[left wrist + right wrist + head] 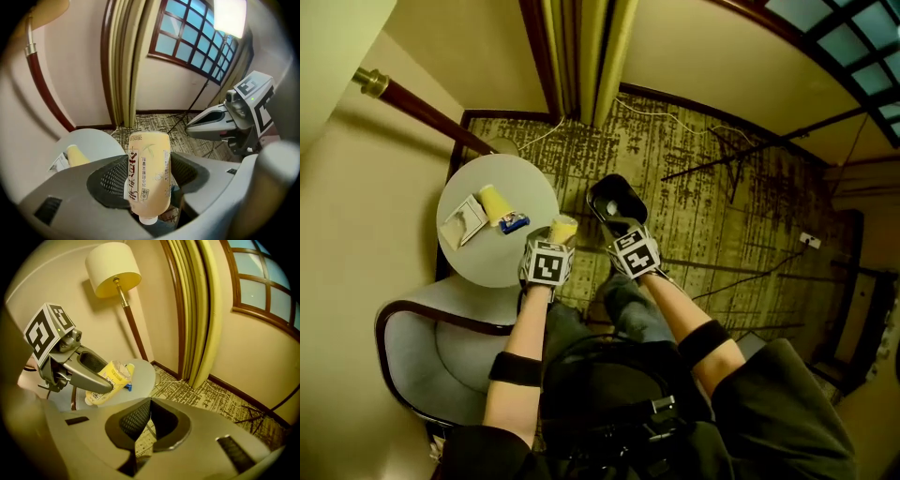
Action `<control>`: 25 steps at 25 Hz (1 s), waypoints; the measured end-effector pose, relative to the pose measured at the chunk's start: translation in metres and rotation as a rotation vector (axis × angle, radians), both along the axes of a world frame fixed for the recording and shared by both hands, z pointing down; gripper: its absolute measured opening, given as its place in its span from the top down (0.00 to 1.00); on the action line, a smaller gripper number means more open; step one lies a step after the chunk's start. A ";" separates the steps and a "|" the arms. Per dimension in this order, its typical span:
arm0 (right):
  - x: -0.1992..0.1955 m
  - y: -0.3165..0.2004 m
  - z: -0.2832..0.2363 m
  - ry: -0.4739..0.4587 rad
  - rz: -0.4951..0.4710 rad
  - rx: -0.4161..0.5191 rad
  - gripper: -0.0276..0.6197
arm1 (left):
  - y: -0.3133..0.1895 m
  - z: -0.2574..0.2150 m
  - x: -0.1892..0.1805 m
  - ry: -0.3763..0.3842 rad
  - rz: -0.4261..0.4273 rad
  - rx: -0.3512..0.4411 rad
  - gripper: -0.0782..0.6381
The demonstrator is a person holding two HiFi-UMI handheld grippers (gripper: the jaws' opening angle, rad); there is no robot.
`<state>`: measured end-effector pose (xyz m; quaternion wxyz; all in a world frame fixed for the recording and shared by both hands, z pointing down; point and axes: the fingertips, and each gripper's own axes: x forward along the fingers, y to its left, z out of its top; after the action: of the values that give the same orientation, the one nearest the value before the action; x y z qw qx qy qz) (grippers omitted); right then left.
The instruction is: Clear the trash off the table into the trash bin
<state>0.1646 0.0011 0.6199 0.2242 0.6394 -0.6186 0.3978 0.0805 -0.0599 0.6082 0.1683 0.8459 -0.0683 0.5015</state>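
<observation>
My left gripper (555,239) is shut on a pale yellow plastic bottle (563,228), at the round grey table's (497,267) right edge. In the left gripper view the bottle (150,159) sits lengthwise between the jaws, its cap toward the camera. My right gripper (622,228) is shut and empty, over the black trash bin (617,197) on the carpet; its closed tips (149,401) hold nothing. On the table lie a yellow cup (492,203), a small blue wrapper (513,223) and a white packet (463,223).
A grey armchair (431,352) stands just below the table. A floor lamp (114,268) rises behind the table, with curtains (581,56) at the wall. Cables and a tripod's legs (722,155) lie on the patterned carpet to the right.
</observation>
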 end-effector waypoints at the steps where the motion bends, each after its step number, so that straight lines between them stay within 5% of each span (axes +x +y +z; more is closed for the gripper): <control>1: 0.011 0.006 0.004 -0.001 0.025 -0.006 0.95 | 0.008 0.008 0.015 0.003 0.032 -0.007 0.49; 7: 0.069 0.044 0.048 -0.023 0.170 -0.028 0.95 | 0.054 0.060 0.097 -0.001 0.218 -0.006 0.49; 15: 0.110 0.065 0.170 -0.075 0.282 -0.059 0.95 | 0.068 0.184 0.165 -0.028 0.337 0.005 0.49; 25: 0.132 0.071 0.320 -0.116 0.324 -0.086 0.95 | 0.072 0.349 0.203 -0.061 0.374 -0.017 0.49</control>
<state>0.2968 0.0720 0.9399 0.1481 0.6964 -0.5020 0.4910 0.2835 0.0125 0.9568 0.0770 0.8267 0.0894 0.5502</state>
